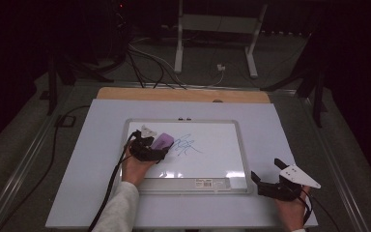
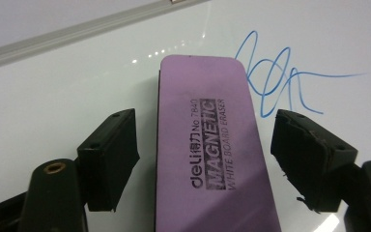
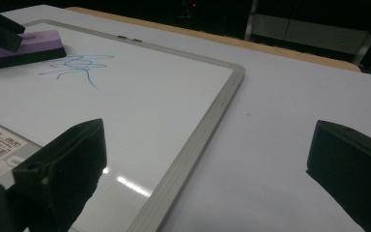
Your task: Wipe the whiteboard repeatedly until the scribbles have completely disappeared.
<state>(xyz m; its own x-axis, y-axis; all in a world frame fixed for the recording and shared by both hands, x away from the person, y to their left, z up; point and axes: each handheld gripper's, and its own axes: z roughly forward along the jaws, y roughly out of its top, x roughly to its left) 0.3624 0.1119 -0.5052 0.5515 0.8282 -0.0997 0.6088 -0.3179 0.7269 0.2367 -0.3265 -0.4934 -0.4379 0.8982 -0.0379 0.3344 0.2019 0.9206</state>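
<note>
A purple whiteboard eraser (image 1: 164, 140) lies flat on the whiteboard (image 1: 212, 162), just left of a blue scribble (image 1: 187, 145). My left gripper (image 1: 158, 148) is open around the eraser (image 2: 212, 145). A gap shows between each pad and the eraser's sides, and the scribble (image 2: 280, 82) lies past its far right corner. My right gripper (image 1: 266, 169) rests open over the table beyond the board's near right corner, with nothing between its jaws. In the right gripper view (image 3: 207, 145) it looks along the board's frame (image 3: 198, 140) toward the eraser (image 3: 24, 46) and the scribble (image 3: 75, 67).
The board lies on a white sheet (image 1: 101, 145) covering a wooden table (image 1: 183, 94). A barcode label (image 1: 212, 182) sits on the board's near edge. Cables (image 1: 145, 63) and a white metal stand (image 1: 217, 29) occupy the dark floor behind the table.
</note>
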